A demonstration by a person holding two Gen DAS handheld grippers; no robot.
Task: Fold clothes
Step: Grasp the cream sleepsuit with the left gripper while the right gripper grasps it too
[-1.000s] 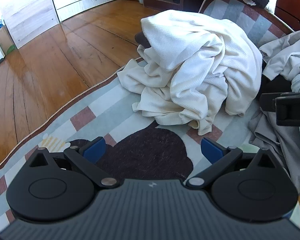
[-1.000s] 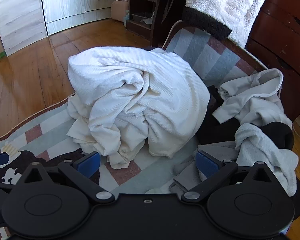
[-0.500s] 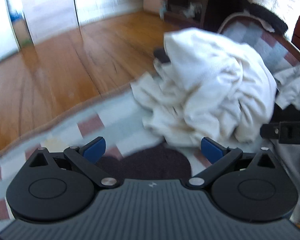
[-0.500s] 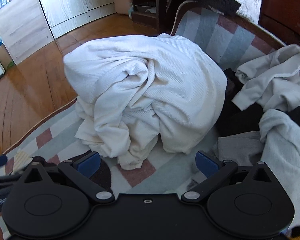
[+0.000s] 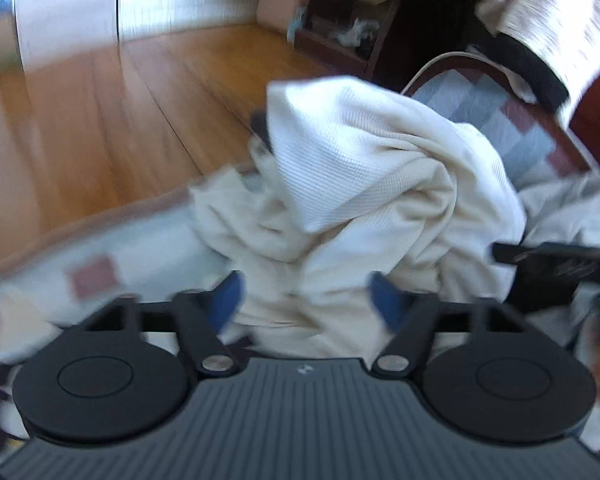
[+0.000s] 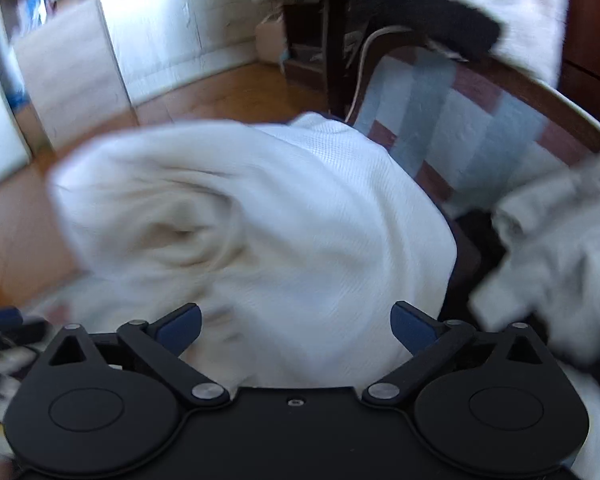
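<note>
Grippers close on laundry: a crumpled white garment (image 5: 364, 200) heaped on the rug (image 5: 100, 256) lies dead ahead of both; left gripper (image 5: 305, 300) and right gripper (image 6: 296, 326) gape wide, empty, right nearer.

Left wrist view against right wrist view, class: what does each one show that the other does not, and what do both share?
Only the left wrist view shows the rug's near border with its pink square and the right gripper's black finger at the edge. Only the right wrist view shows the open-shelved white cabinet and the black garment under the pile. Both show the crumpled white waffle-knit garment, the grey garment, the wooden floor and open blue-padded jaws.
</note>
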